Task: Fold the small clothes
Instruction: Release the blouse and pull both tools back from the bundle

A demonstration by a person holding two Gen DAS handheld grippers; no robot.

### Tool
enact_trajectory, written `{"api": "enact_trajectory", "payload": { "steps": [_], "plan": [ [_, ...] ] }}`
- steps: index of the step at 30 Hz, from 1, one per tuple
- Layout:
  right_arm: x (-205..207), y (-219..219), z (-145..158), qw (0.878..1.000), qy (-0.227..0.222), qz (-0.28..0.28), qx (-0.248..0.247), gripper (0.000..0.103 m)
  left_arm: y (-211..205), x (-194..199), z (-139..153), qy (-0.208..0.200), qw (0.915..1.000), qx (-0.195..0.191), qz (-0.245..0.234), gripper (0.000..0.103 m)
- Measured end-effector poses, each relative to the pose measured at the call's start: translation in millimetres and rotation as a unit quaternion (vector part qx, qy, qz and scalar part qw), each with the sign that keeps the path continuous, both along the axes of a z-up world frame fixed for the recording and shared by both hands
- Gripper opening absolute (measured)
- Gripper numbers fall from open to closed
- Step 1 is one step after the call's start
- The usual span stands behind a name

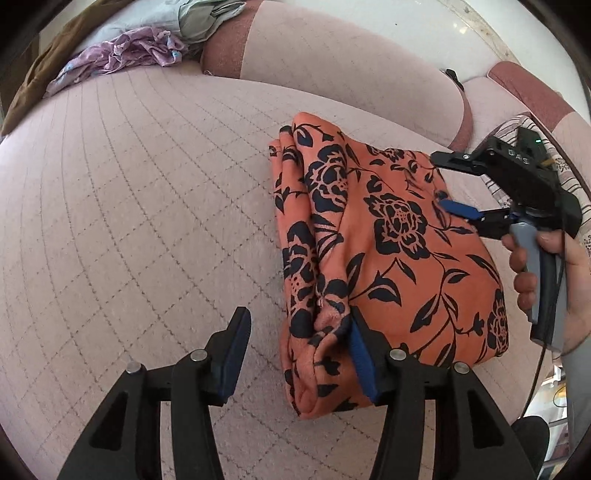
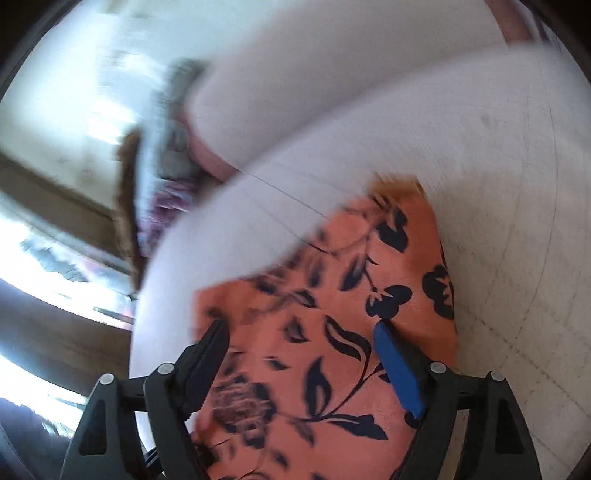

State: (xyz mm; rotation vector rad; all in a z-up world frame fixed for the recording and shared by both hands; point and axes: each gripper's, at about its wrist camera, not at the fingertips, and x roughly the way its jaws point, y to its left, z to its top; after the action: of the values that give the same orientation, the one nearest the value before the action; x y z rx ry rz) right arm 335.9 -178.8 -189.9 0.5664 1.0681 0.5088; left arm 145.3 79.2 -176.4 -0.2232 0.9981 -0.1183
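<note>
I am holding my left gripper [image 1: 291, 354] low over the pale quilted sofa seat [image 1: 147, 203], and its fingers are standing apart. The left finger is hanging over bare cushion, while the blue pad of the right finger [image 1: 360, 354] is resting against the near corner of the folded orange cloth [image 1: 388, 240]. Nothing is being pinched between them.

The orange cloth, printed with dark flowers, is lying folded into a thick bundle on the seat, right of the middle in my left view, with its stacked edges facing left. It is sitting just in front of the sofa's back cushion [image 1: 351, 62].

My right gripper [image 2: 301, 354] is reaching in from the far right side of the cloth. Its fingers are spread wide, hovering over the top of the cloth, one black tip and one blue pad [image 2: 399, 369] on either side of a printed leaf. The right view is smeared, so I cannot tell whether the tips are touching the fabric. In my left view, my right hand [image 1: 546, 273] is wrapping around the grey handle of that gripper.

At the far left end of the sofa, a crumpled purple garment [image 1: 136, 51] is lying beside a grey-green one [image 1: 199, 18], well apart from the orange cloth.
</note>
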Motion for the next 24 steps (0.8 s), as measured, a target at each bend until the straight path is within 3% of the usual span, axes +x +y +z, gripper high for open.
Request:
{"api": "enact_trajectory", "payload": {
  "steps": [6,9,13,16,18,21,24],
  "plan": [
    [-56.4,2.6,43.8,0.997,-0.071,0.010,-0.006,0.083,-5.9,-9.3,6.2,-0.008,0.9998,0.019,0.004,0.055],
    [-93.4,4.1,50.1,0.997,-0.074,0.023,-0.002,0.083,-6.6,-20.6,12.6,-0.016,0.9997,0.019,0.004,0.055],
    [-134.0,8.4,25.3,0.998,-0.041,0.053,-0.002,0.083,-7.1,-21.3,-0.4,0.008,0.9996,0.026,0.008,0.058],
    [-141.3,3.8,3.5,0.999,-0.008,0.042,-0.007,0.083,-5.2,-30.0,3.7,0.006,0.9996,0.020,0.018,0.058],
    [-154.4,3.0,19.5,0.999,-0.037,0.034,-0.010,0.083,-4.9,-41.3,12.6,-0.012,0.9995,0.018,0.022,0.060],
    [-170.7,7.1,32.9,0.996,-0.071,0.047,-0.006,0.084,-6.6,-47.5,12.7,-0.015,0.9991,0.028,0.029,0.072],
    [-170.1,5.7,1.4,0.998,-0.024,0.045,-0.035,0.084,-8.3,-46.0,1.6,0.028,0.9982,0.041,0.034,0.072]
  ]
}}
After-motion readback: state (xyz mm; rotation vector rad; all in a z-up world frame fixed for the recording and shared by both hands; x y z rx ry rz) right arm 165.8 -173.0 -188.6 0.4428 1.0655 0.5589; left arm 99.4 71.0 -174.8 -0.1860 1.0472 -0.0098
